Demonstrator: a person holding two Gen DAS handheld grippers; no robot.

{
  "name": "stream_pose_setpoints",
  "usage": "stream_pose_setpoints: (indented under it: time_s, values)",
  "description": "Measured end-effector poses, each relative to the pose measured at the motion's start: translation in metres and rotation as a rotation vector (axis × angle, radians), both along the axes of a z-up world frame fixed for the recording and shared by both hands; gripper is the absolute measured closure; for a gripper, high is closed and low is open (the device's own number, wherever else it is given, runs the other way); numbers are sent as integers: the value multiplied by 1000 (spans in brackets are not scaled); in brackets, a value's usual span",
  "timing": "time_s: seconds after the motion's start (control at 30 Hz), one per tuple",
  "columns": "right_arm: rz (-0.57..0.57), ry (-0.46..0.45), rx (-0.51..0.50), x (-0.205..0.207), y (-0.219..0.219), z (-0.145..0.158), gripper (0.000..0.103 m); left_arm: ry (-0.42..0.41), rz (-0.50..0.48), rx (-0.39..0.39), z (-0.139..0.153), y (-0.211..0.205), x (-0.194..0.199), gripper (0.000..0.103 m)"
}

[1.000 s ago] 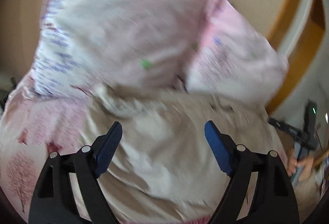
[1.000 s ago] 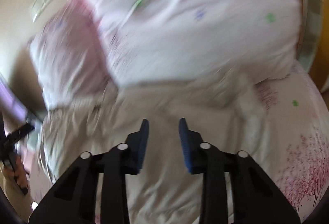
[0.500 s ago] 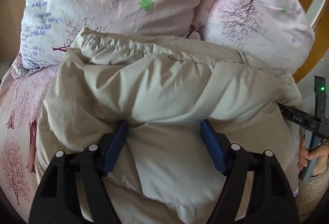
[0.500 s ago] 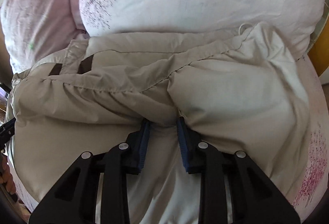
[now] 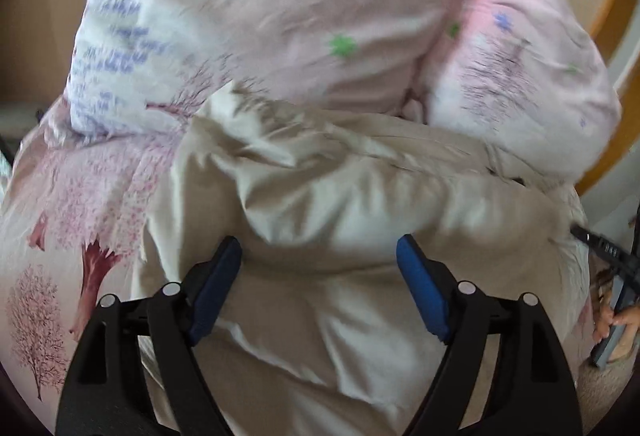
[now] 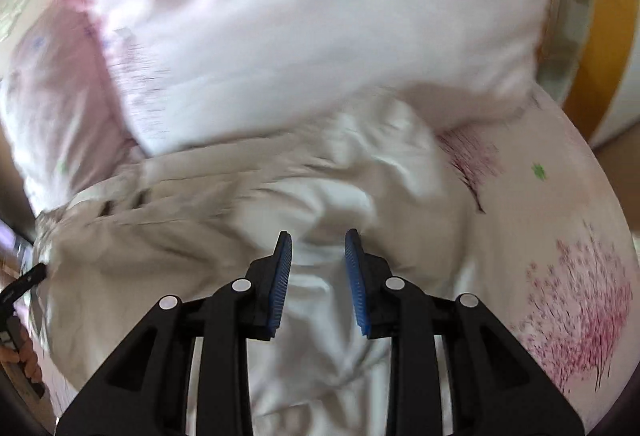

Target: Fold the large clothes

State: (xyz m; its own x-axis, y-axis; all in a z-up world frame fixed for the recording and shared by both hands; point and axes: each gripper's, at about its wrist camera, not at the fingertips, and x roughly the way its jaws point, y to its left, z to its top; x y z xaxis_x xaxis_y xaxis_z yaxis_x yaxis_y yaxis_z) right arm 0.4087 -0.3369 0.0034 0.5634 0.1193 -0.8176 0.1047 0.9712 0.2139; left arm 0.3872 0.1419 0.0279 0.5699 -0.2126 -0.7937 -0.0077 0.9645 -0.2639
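A beige padded jacket lies bunched on the bed, below the pillows; it also shows in the right wrist view. My left gripper is open wide, its blue pads on either side of a puffy fold of the jacket without clamping it. My right gripper is open with a narrow gap, its fingertips just above the jacket's pale lining, holding nothing. Both views are motion-blurred.
Two pink floral pillows lean behind the jacket. The floral bedsheet lies on both sides. A wooden headboard stands at the right. The other gripper and a hand show at the edge.
Both grippers have pulled back and up from the jacket fold they were pressed into. The right gripper's gap has widened slightly. The jacket stays bunched in place.
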Motion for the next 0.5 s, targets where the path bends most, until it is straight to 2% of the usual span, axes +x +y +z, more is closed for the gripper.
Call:
stream_pose_setpoints:
  time_s: [0.1, 0.23, 0.27, 0.33, 0.37, 0.4, 0.43, 0.47, 0.5]
  values:
    - [-13, 97, 51, 15, -13, -30, 75, 33, 12, -16, -14, 2, 14, 22]
    - [-14, 102, 57, 26, -12, -45, 73, 38, -4, 46, -23, -19, 26, 11]
    - [-8, 97, 57, 19, -7, -45, 70, 37, -8, 53, -24, -22, 28, 9]
    - [9, 82, 82, 15, -7, -43, 59, 29, -11, 55, -22, -25, 27, 9]
    - [6, 71, 88, 12, -1, -38, 53, 14, -15, 25, -18, -22, 21, 9]
    - [4, 47, 90, 5, 0, -29, 39, -2, -21, -7, -14, -18, 15, 9]
    - [0, 11, 93, -2, 3, -22, 30, -25, -26, -51, -8, -12, 3, 9]
    - [-5, -47, 107, -17, -1, -12, 16, -40, -25, -75, -3, -7, -6, 6]
    - [-14, -94, 124, -30, -6, -4, 11, -57, -22, -98, 2, -2, -15, 3]
